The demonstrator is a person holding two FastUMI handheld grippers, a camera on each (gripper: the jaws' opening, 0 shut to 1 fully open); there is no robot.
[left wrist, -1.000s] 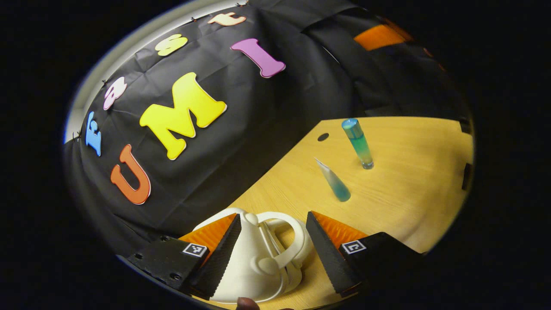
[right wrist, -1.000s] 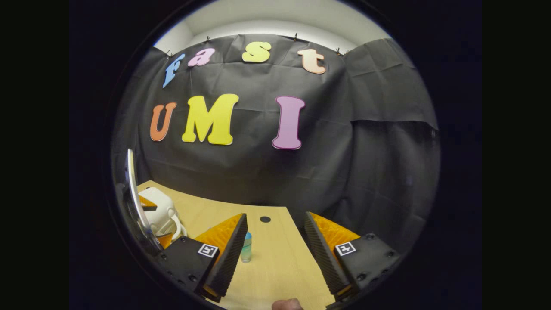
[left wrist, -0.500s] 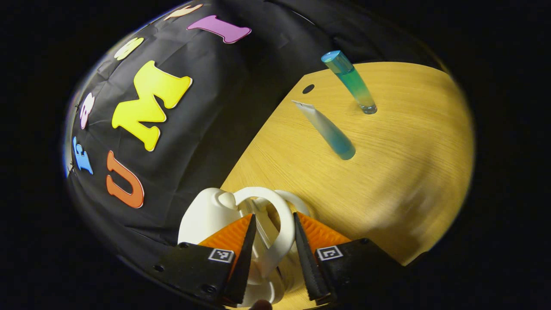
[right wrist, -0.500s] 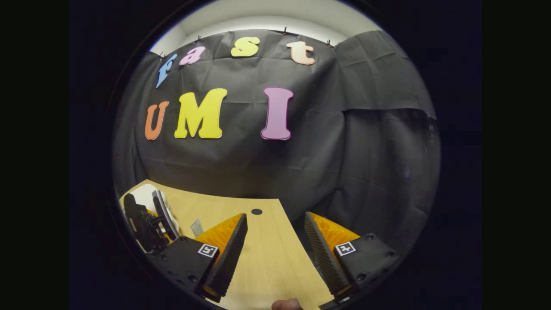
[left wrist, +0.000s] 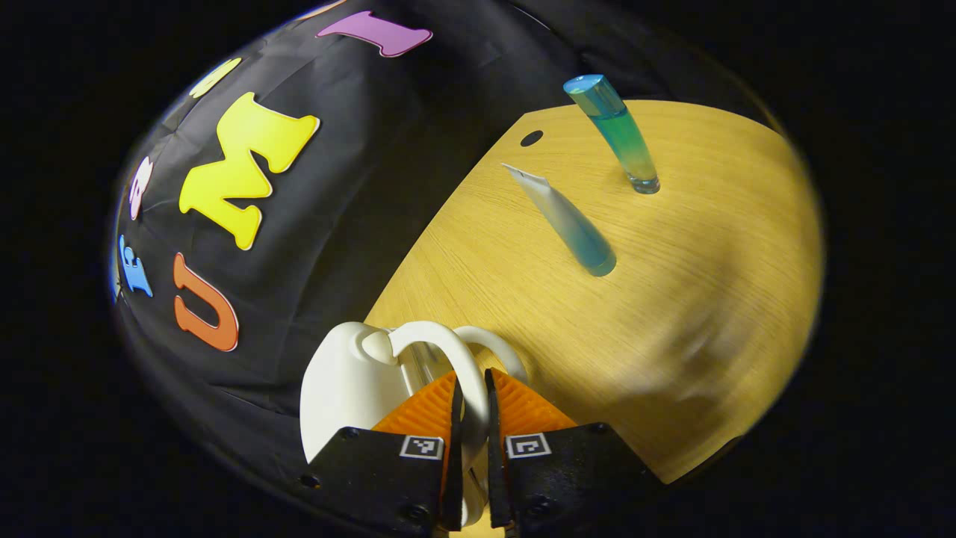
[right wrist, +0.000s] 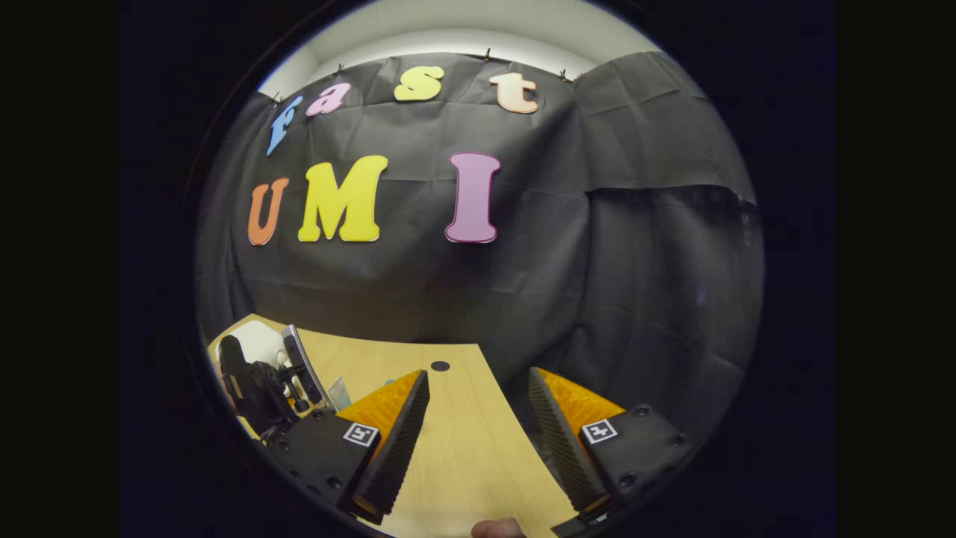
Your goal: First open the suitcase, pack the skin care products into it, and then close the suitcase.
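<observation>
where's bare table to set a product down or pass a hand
Bare wood lies right of the tube and bottle, toward the table edge. Crowded where the left gripper pinches the white suitcase handle.

Suitcase (left wrist: 351,381) lower body hidden behind left gripper's fingers (left wrist: 437,403).

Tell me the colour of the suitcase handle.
White; the suitcase handle shows best in the left gripper view.

Smooth glossy plastic suitcase (left wrist: 347,381); matt wood-grain table (left wrist: 672,246).
</observation>
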